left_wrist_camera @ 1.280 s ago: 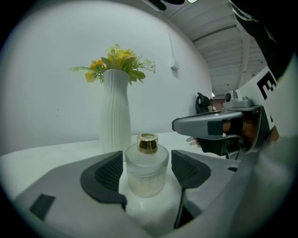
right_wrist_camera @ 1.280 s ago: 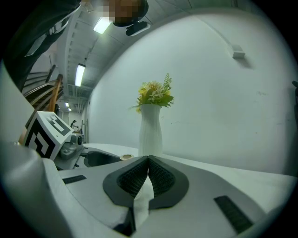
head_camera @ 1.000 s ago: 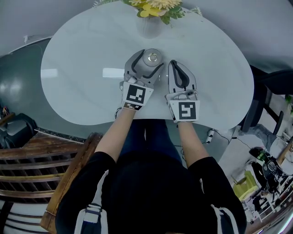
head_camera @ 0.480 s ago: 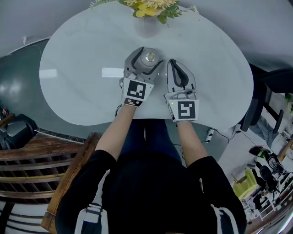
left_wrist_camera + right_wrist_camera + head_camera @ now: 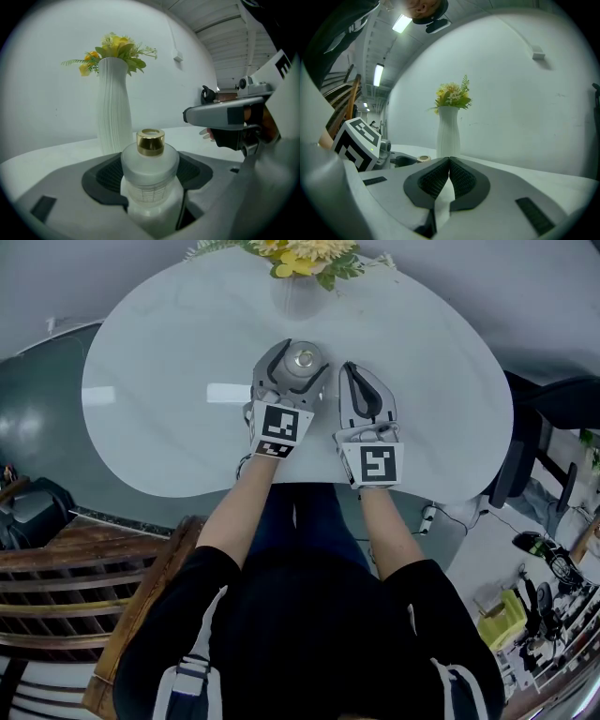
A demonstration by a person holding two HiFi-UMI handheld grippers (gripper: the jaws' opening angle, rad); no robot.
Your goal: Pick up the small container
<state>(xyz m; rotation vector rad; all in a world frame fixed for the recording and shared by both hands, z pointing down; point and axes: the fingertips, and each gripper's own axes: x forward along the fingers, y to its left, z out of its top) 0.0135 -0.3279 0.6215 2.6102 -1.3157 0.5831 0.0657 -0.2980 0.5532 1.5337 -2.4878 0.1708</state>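
Note:
The small container (image 5: 304, 358) is a frosted white bottle with a gold cap, standing upright on the white table (image 5: 169, 381). My left gripper (image 5: 298, 348) is shut on the container, one jaw on each side of it. In the left gripper view the container (image 5: 150, 168) fills the gap between the dark pads (image 5: 110, 176). My right gripper (image 5: 350, 368) lies just to the right of it, shut, with nothing between its pads (image 5: 449, 161). The right gripper view shows the gold cap (image 5: 424, 159) at the left, beside the left gripper's marker cube (image 5: 358, 140).
A ribbed white vase (image 5: 298, 292) with yellow flowers stands at the table's far edge, straight beyond the container. A wooden chair (image 5: 94, 596) is at the near left, and a dark chair (image 5: 553, 418) at the right. The table's rounded edge runs close to my wrists.
Both grippers have drifted slightly farther onto the table. The left jaws look a little tighter round the container. The right gripper stays shut.

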